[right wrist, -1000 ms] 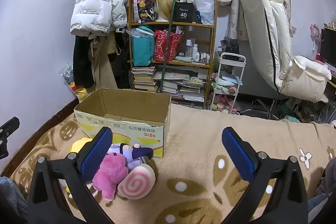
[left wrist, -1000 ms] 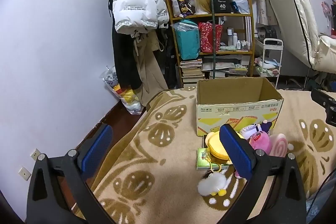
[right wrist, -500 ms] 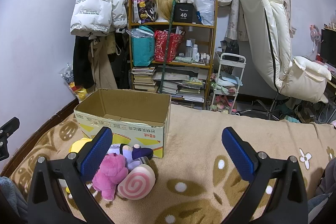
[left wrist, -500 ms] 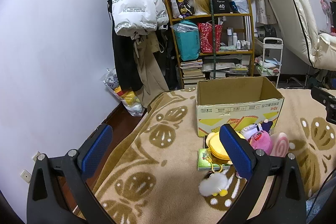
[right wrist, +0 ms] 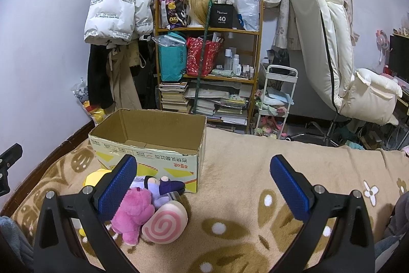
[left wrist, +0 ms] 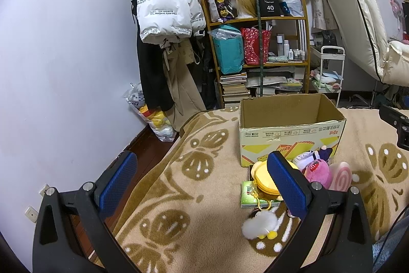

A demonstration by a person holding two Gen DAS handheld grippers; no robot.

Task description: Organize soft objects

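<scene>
An open cardboard box (left wrist: pixel 291 129) (right wrist: pixel 150 145) stands on the beige patterned blanket. In front of it lies a pile of soft toys: a pink plush (right wrist: pixel 131 215) (left wrist: pixel 318 170), a pink swirl cushion (right wrist: pixel 165 223) (left wrist: pixel 340 175), a purple plush (right wrist: pixel 159 187), a yellow plush (left wrist: pixel 263 177) (right wrist: pixel 95 177), a green tissue pack (left wrist: pixel 249 195) and a white fluffy duck (left wrist: pixel 259 224). My left gripper (left wrist: pixel 202 182) is open and empty, left of the pile. My right gripper (right wrist: pixel 203 184) is open and empty, above the blanket right of the pile.
A cluttered shelf (right wrist: pixel 207 63) with books and bags stands behind the bed, with hung coats (left wrist: pixel 163 14) to its left. A white trolley (right wrist: pixel 277 99) and a cream chair (right wrist: pixel 332 47) are at the right. The bed's left edge drops to the floor (left wrist: pixel 143 150).
The left view has shifted slightly, the box and toys sitting a touch lower. The right gripper has not visibly moved. Both stay open.
</scene>
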